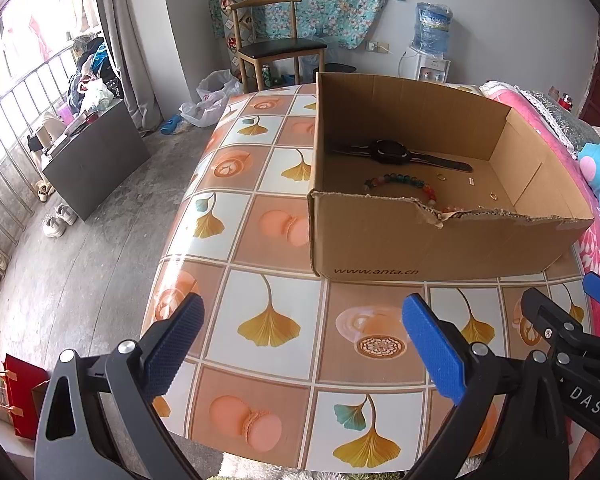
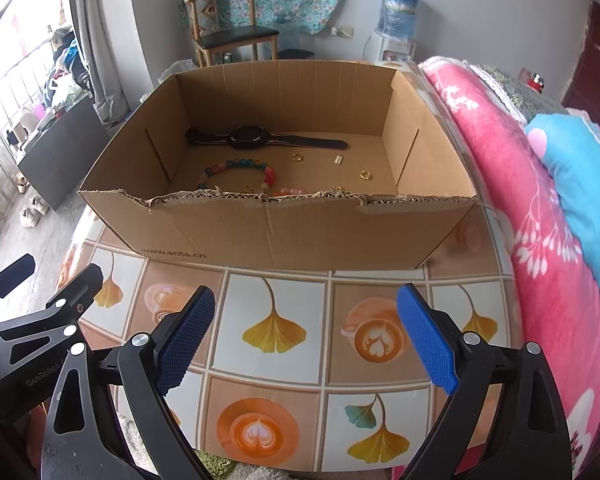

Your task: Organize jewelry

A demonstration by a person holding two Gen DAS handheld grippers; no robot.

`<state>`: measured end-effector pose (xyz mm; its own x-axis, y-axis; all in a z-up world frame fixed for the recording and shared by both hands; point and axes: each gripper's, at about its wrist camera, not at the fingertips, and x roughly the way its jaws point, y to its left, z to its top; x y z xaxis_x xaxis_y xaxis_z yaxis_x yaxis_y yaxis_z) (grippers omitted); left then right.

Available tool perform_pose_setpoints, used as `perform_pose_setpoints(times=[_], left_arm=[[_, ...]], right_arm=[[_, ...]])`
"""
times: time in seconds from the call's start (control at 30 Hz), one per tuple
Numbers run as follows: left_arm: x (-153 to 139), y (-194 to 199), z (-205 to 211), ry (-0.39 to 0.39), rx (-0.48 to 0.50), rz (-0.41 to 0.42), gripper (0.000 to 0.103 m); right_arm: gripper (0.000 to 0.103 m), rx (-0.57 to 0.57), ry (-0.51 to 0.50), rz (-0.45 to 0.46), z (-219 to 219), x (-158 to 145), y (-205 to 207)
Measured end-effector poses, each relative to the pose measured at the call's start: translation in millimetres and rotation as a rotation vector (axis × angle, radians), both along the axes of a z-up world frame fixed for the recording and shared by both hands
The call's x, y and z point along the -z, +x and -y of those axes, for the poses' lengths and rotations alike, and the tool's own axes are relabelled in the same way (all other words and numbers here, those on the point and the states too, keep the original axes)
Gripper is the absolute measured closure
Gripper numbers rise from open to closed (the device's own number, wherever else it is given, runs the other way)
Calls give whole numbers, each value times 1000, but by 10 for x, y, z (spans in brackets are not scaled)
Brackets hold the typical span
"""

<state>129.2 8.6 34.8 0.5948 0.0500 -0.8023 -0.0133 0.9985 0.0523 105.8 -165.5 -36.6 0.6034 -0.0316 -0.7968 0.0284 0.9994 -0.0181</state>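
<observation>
An open cardboard box (image 2: 284, 232) is seen standing on a table covered with a patterned cloth (image 2: 276, 320) of ginkgo leaves and coffee cups. Its near wall is torn along the top edge, and a web address is printed on that wall at the lower left.

All the jewelry visible is found inside the box. A black watch (image 2: 256, 139) is laid flat along the far part of the floor, strap stretched left to right. Nearer, a bracelet of coloured beads (image 2: 236, 170) is curved on the floor, its near part hidden behind the torn wall. To the right of the bracelet three small pieces are scattered apart — a gold ring (image 2: 298, 157), a small silver piece (image 2: 338, 160) and a second gold ring (image 2: 366, 175) nearer and further right. Something small and gold at the near wall is too hidden to be told.

The left gripper (image 1: 302, 340) is held above the cloth, near side of the box, its blue pads spread wide with nothing between them. The right gripper (image 2: 306, 328) is likewise held over the cloth before the box, jaws wide apart and empty. Neither is touching the box.

A pink flowered blanket (image 2: 512, 208) is lying to the right of the table, and a wooden chair (image 2: 232, 36) is standing by the far wall.
</observation>
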Motion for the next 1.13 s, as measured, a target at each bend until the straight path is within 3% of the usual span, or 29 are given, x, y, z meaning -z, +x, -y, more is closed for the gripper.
perform_pose_setpoints(times=[1.13], left_arm=[[-20,19,6,4,-5,1,6]], right_arm=[[15,-1,5,2,27,25,9]])
